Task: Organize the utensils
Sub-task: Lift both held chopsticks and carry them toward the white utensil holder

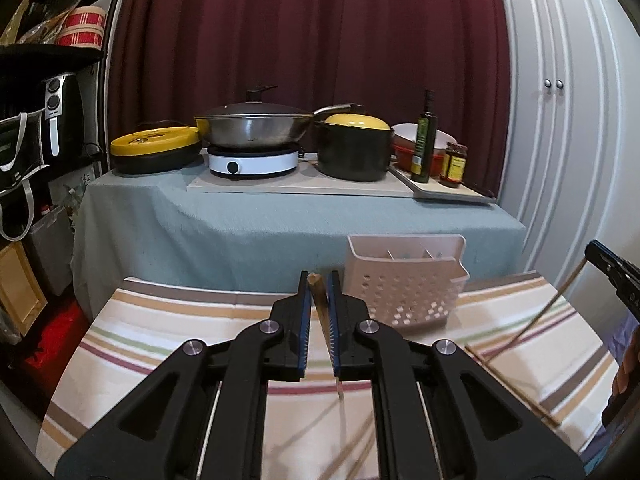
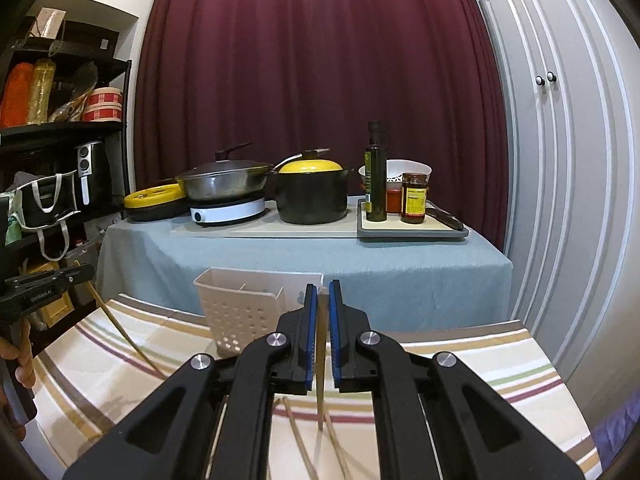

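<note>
Chopsticks fill both grippers. In the left wrist view the left gripper (image 1: 319,280) sits at lower centre, its blue-padded jaws pressed onto one chopstick (image 1: 316,285) whose blunt wooden end pokes up between the tips; the thin end runs down and out below the jaws. Just right of the tips stands the white holder (image 1: 404,280), a perforated plastic caddy with dividers inside, on the striped cloth (image 1: 160,340). At the right edge of that frame the right gripper (image 1: 612,270) shows as a dark shape, with a thin stick (image 1: 536,320) slanting from it down to the cloth; a second stick lies flat on the cloth nearby.

In the right wrist view the right gripper (image 2: 323,286) is likewise pinched on a chopstick (image 2: 321,344) held nearly upright between the pads, its lower end reaching toward the cloth (image 2: 480,360). Two more chopsticks (image 2: 298,436) lie on the cloth at bottom centre. The holder (image 2: 240,304) stands just left of the tips. At the left edge, the left gripper (image 2: 48,280) holds its stick (image 2: 120,328) slanting down to the cloth, with a hand (image 2: 20,360) on the grip below.

Behind, a table draped in blue (image 2: 280,256) carries a wok (image 2: 224,180), a black pot (image 2: 312,196) with a yellow lid, an oil bottle (image 2: 376,176) and a jar (image 2: 413,198).
</note>
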### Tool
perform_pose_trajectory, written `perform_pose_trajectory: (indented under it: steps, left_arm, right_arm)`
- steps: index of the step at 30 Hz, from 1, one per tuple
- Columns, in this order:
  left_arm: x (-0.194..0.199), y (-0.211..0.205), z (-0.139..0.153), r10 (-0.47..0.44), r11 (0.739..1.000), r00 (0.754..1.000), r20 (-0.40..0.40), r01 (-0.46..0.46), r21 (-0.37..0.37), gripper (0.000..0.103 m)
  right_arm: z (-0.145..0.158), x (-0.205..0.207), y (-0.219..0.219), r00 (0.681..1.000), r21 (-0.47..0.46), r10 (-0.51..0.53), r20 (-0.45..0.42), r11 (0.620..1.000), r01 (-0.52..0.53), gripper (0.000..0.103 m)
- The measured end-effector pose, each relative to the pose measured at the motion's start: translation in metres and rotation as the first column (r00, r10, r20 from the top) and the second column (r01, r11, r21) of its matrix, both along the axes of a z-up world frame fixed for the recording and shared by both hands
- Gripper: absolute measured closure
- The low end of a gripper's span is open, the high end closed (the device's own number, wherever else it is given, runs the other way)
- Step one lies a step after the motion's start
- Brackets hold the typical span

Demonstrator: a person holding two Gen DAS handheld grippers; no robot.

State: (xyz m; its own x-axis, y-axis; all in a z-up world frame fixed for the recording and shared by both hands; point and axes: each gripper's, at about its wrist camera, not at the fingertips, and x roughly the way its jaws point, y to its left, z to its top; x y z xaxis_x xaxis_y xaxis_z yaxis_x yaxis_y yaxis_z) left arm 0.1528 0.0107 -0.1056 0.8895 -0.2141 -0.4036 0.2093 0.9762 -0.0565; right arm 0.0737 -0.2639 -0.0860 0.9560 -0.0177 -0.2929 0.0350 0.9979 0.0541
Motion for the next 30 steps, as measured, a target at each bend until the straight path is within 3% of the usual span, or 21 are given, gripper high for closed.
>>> perform_pose_trajectory:
  steps: [5,9,19,30]
  left_arm:
    - [0.024,-0.002,0.001,0.031,0.999,1.000,0.005,-0.031,0.019,0.094]
    - [0.033,-0.002,0.003,0.018,1.000,1.000,-0.012,-0.018,-0.013,0.096]
    - [0.030,-0.008,0.020,-0.024,1.000,1.000,0.006,0.024,-0.015,0.097]
    - [0.042,-0.013,0.100,-0.116,0.986,0.991,0.065,0.123,-0.112,0.098]
  right_arm:
    - [0.003,0.018,-0.006,1.000,-0.001,-0.009,-0.011,1.000,0.009,0.096]
    - [0.007,0.026,-0.011,1.000,0.049,0.008,-0.016,0.999,-0.007,0.096]
    - [0.030,0.033,-0.014,0.998,0.111,0.054,0.018,0.992,-0.056,0.096]
    - [0.086,0.050,-0.014,0.988,0.118,0.096,0.119,0.987,-0.110,0.096]
